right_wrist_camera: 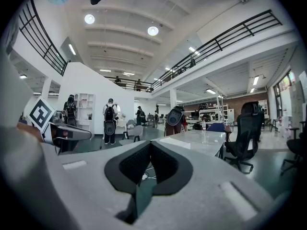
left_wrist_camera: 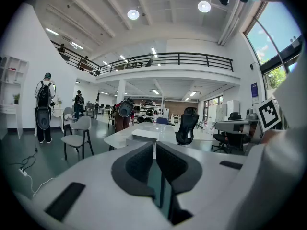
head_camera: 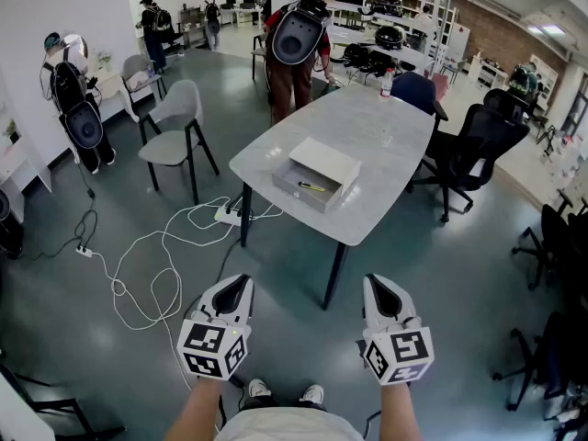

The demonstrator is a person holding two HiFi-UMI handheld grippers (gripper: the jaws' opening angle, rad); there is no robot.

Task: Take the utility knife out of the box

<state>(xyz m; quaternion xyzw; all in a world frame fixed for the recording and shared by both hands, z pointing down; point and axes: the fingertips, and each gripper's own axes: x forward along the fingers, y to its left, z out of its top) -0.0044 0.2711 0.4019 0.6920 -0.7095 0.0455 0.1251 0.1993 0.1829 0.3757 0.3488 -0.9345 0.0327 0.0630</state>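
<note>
The utility knife (head_camera: 310, 186) is seen lying in the open tray of the box (head_camera: 296, 194) on the tabletop (head_camera: 377, 145), well ahead of both grippers, its long axis set roughly crosswise to the approach. The left gripper (head_camera: 243, 283) and right gripper (head_camera: 376, 284) are held low, each with fingers (left_wrist_camera: 135, 166) pressed together on nothing. Neither is judged clearly nearer.

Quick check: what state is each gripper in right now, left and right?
Left gripper: closed, jaws together, holding nothing.
Right gripper: closed, jaws together, holding nothing.
</note>
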